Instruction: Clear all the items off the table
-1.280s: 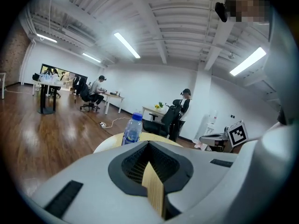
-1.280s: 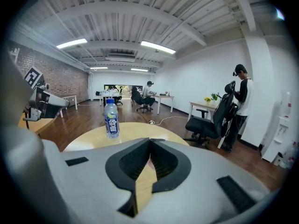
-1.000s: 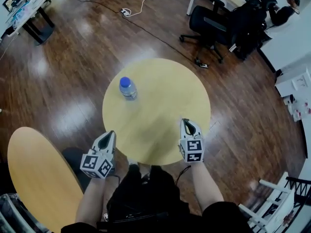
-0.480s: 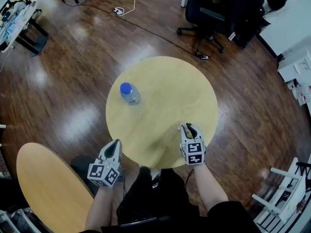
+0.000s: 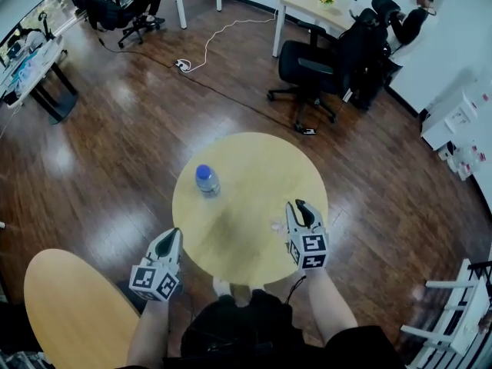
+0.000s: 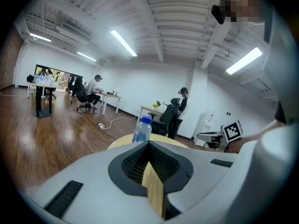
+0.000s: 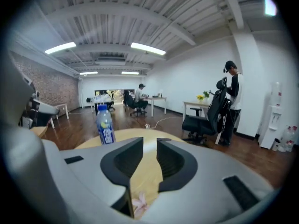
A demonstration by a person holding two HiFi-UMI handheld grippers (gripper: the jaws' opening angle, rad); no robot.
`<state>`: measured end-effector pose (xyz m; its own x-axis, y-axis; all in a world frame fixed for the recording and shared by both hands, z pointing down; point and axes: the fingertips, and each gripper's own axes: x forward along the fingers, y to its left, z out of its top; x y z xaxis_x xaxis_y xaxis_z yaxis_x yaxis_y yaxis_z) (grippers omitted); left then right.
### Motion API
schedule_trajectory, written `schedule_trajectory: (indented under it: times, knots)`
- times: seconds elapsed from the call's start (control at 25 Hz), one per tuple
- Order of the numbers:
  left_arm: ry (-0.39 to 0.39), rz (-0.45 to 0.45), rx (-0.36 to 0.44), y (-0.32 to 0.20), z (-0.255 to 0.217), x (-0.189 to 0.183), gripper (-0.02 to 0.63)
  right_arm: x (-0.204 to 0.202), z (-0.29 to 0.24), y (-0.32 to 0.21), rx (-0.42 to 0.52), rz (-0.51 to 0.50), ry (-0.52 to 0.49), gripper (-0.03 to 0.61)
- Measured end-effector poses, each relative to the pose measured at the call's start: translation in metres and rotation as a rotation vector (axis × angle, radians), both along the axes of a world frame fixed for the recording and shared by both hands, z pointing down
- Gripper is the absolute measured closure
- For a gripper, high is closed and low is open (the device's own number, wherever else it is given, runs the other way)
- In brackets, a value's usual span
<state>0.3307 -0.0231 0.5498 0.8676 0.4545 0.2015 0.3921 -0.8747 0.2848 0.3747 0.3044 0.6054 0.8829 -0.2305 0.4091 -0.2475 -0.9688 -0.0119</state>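
Observation:
A clear water bottle (image 5: pixel 206 180) with a blue cap and blue label stands upright on the left part of the round wooden table (image 5: pixel 254 160). It also shows in the left gripper view as the bottle (image 6: pixel 142 129) and in the right gripper view as the bottle (image 7: pixel 105 125). A small pink flower (image 7: pixel 139 203) lies on the table under the right jaws, seen faintly from the head as the flower (image 5: pixel 277 225). My left gripper (image 5: pixel 173 235) hangs shut and empty just off the table's near-left edge. My right gripper (image 5: pixel 300 204) is open over the near-right part of the table.
A second round wooden top (image 5: pixel 69 306) sits at lower left beside my left arm. Black office chairs (image 5: pixel 307 68), a desk (image 5: pixel 323 6) and a seated person are beyond the table. A white cable (image 5: pixel 219 33) lies on the wood floor. A white frame (image 5: pixel 453 314) stands at lower right.
The head view has tilted up, so more of the room shows and the table looks smaller. Both grippers stay at the table's near edge. The bottle has not moved.

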Motion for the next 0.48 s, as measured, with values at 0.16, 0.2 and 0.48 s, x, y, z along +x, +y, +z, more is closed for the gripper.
schedule_trajectory:
  times: [0.16, 0.2, 0.48]
  knots:
    - [0.097, -0.058, -0.09, -0.026, -0.031, 0.016, 0.613, 0.012, -0.095, 0.011, 0.05, 0.028, 0.211, 0.489]
    - [0.117, -0.057, -0.094, -0.03, -0.035, 0.017, 0.614, 0.01, -0.112, 0.014, 0.061, 0.036, 0.252, 0.489]
    - [0.254, -0.032, -0.086, -0.028, -0.076, 0.032, 0.613, 0.002, -0.181, 0.021, 0.11, 0.056, 0.409, 0.525]
